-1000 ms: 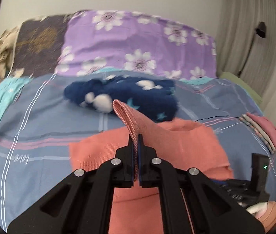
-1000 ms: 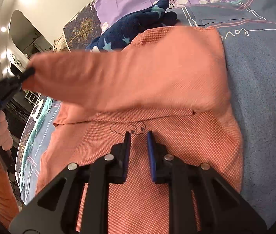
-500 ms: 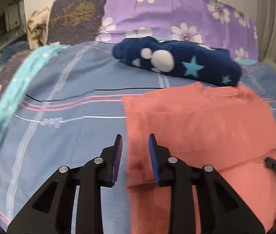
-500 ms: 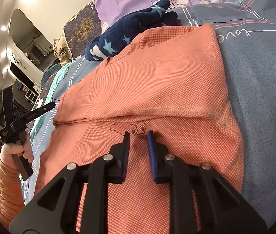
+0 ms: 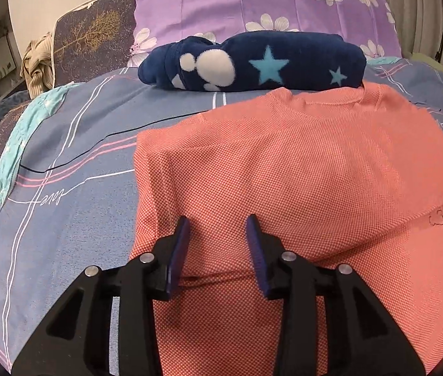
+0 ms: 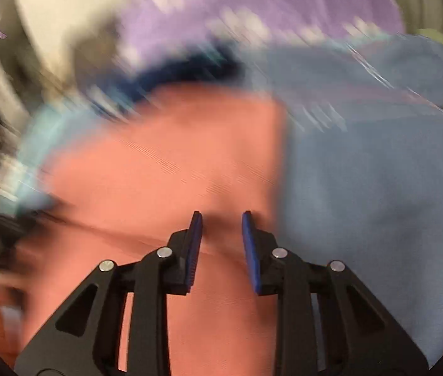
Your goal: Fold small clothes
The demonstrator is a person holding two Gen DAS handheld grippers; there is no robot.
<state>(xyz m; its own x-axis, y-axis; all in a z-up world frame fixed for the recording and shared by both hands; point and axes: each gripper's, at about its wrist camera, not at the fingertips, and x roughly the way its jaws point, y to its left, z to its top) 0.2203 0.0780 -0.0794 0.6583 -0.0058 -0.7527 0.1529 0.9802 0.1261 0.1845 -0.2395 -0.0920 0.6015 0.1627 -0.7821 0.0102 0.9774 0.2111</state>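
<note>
A salmon-orange small shirt (image 5: 299, 163) lies on the blue bedsheet (image 5: 80, 172), with one side folded over across its middle. My left gripper (image 5: 218, 219) hovers low over the shirt's near left part. Its jaws are opening and no cloth is pinched between them. The right wrist view is smeared by motion. In it, my right gripper (image 6: 221, 214) sits over the shirt (image 6: 165, 163) near its right edge. Its jaws are closing slightly, a gap remains, and nothing is between the pads.
A rolled navy fleece with stars and white spots (image 5: 252, 62) lies just beyond the shirt's collar. Behind it stand a purple flowered pillow (image 5: 252, 6) and a dark pillow with a gold tree (image 5: 96, 31). Bare blue sheet (image 6: 362, 172) stretches right of the shirt.
My left gripper let go of the shirt's lifted side, which now lies flat across the shirt, then sank and opened wider. The right view swung and blurred, now nearer the shirt's right edge.
</note>
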